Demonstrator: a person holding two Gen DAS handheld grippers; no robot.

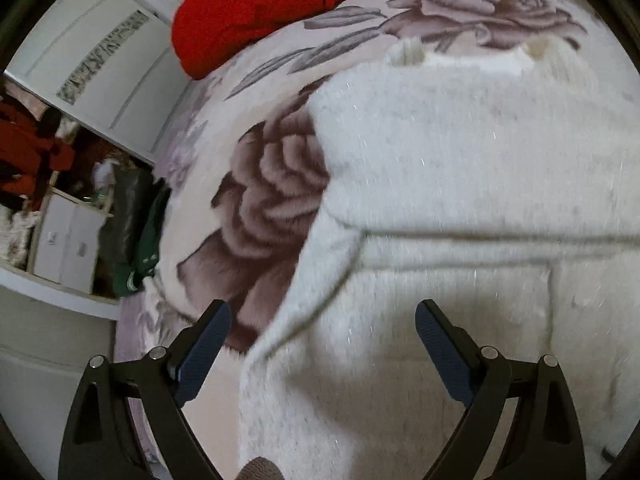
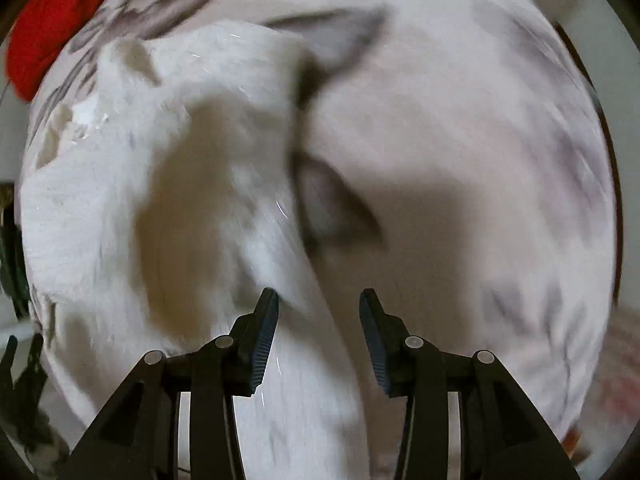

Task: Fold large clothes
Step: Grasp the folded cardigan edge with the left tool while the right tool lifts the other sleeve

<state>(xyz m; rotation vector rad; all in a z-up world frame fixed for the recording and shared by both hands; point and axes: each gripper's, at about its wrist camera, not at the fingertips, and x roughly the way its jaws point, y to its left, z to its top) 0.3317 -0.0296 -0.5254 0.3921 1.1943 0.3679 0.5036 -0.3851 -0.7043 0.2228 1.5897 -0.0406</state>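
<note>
- Left gripper [image 1: 323,334]: jaws spread wide, nothing held between them; the white sweater [image 1: 460,184] is seen under and beyond the gap.
- Right gripper [image 2: 319,330]: jaws parted narrowly, nothing clamped; a strip of sweater [image 2: 224,184] runs between them from 6 toward 11 o'clock, view blurred.
- Sweater is laid on a rose-print blanket [image 1: 260,208]; one fold line crosses it, its edge at 9 o'clock of the left jaws.
- Red garment [image 1: 256,4] is noted at 11 o'clock on the blanket, well apart from the sweater.
- White cabinet [image 1: 68,248] is seen at 9 o'clock.
</note>
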